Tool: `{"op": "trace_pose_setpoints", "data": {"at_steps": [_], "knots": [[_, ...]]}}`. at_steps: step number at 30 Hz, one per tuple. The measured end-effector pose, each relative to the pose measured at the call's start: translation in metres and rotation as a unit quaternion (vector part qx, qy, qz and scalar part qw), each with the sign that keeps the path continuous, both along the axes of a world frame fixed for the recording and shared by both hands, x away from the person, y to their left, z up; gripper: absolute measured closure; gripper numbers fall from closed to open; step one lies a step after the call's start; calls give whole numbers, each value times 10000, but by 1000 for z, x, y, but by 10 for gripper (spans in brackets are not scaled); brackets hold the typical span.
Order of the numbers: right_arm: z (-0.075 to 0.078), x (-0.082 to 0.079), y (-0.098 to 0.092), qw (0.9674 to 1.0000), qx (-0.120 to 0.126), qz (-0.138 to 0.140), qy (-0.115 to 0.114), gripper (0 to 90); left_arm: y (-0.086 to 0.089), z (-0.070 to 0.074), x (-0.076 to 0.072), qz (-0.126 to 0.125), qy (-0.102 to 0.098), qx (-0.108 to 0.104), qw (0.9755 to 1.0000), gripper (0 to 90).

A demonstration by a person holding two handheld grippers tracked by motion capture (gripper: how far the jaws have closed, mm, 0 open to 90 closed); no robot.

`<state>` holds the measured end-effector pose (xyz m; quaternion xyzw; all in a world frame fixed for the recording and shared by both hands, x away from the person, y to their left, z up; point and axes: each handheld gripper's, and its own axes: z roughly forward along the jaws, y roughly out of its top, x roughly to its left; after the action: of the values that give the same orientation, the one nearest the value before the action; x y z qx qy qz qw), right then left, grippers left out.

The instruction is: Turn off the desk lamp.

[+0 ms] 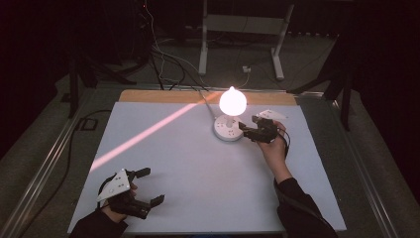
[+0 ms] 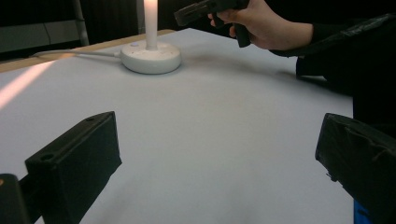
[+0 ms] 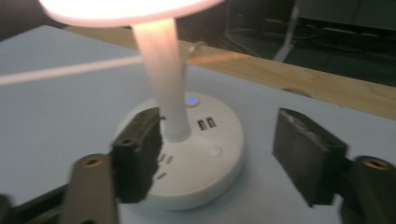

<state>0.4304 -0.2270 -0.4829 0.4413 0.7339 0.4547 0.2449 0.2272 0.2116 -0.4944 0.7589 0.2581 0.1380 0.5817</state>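
A small white table lamp stands lit at the far middle of the white table top [image 1: 198,163], with a glowing head [image 1: 233,100] on a round base [image 1: 228,129]. My right gripper [image 1: 248,122] hovers just right of the base, pointing at it. In the right gripper view its jaws [image 3: 219,140] stand apart on either side of the base [image 3: 201,158], the left one near the stem [image 3: 163,70], touching nothing. A blue light [image 3: 191,100] glows on the base beside two ports. My left gripper [image 1: 152,186] rests open at the near left corner, nothing between its jaws [image 2: 219,154].
A wooden strip [image 1: 163,95] runs along the table's far edge, and the lamp's cable [image 2: 74,53] leads off over it. A pink streak of light [image 1: 143,134] crosses the table top. Desk legs [image 1: 203,44] and cables stand on the dark floor beyond.
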Motion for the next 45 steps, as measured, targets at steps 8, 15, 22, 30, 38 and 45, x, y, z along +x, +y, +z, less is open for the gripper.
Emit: {"op": "trace_pose_setpoints", "data": {"at_steps": [8, 15, 22, 30, 38, 45], "knots": [[-12, 8, -2, 9996, -171, -224, 48, 590, 0, 0, 0, 14, 16, -29, 10000, 6], [-19, 16, 2, 9989, -338, -122, 291, 815, 0, 0, 0, 24, 17, -12, 10000, 6], [-23, 20, 7, 9984, -229, -203, 471, 895, 0, 0, 0, 22, 24, -12, 10000, 6], [-27, 26, 10, 9977, 38, -281, 617, 898, 0, -1, 0, 29, 23, -13, 10000, 6], [-29, 28, 16, 9974, 184, -248, 644, 898, 0, 0, 0, 21, 20, -17, 10000, 6], [-31, 29, 18, 9975, 145, -244, 652, 898, 0, -1, 1, 22, 29, -18, 10000, 6]]}}
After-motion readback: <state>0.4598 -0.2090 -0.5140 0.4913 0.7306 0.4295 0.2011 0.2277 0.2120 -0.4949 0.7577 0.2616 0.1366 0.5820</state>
